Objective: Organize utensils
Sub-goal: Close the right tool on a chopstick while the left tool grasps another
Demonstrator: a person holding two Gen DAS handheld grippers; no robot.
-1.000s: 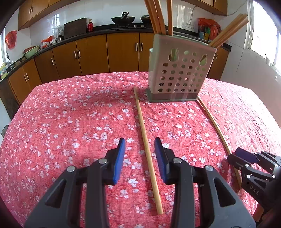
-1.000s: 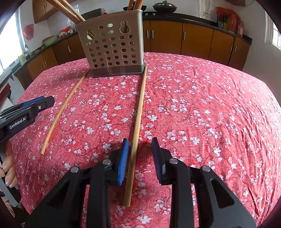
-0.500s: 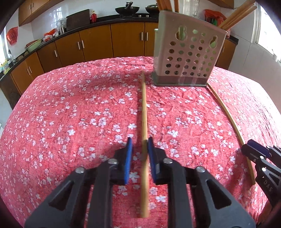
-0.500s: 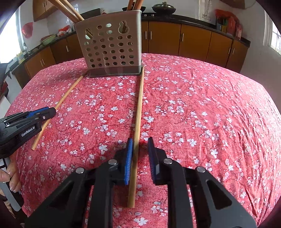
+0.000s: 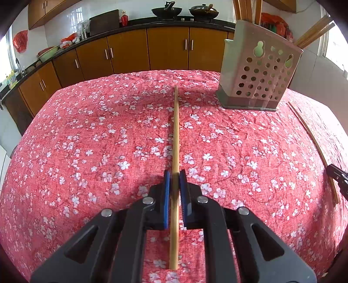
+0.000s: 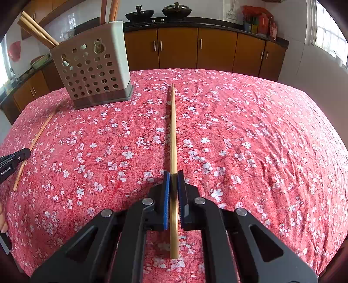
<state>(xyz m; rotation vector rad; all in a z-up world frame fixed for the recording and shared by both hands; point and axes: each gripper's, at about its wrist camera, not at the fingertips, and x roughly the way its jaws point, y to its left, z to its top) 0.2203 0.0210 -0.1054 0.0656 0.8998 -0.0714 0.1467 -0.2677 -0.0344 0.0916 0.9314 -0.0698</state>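
My left gripper (image 5: pixel 174 175) is shut on a long wooden chopstick (image 5: pixel 176 130) that points ahead over the red floral tablecloth. My right gripper (image 6: pixel 173 174) is shut on a second wooden chopstick (image 6: pixel 173 126). The grey perforated utensil holder (image 5: pixel 258 71) stands at the far side with several chopsticks in it; in the right wrist view the holder (image 6: pixel 93 69) is at the upper left. Each view shows the other gripper's tip at its edge: the right gripper (image 5: pixel 337 175) and the left gripper (image 6: pixel 15 157).
The table is covered by a red flowered cloth (image 5: pixel 108 141) that falls away at the edges. Brown kitchen cabinets (image 5: pixel 169 48) and a counter with woks (image 5: pixel 166 10) run behind the table. A window is at the right.
Both grippers closed from open onto their chopsticks. Both views have shifted, and the holder now stands off to the side in each view.
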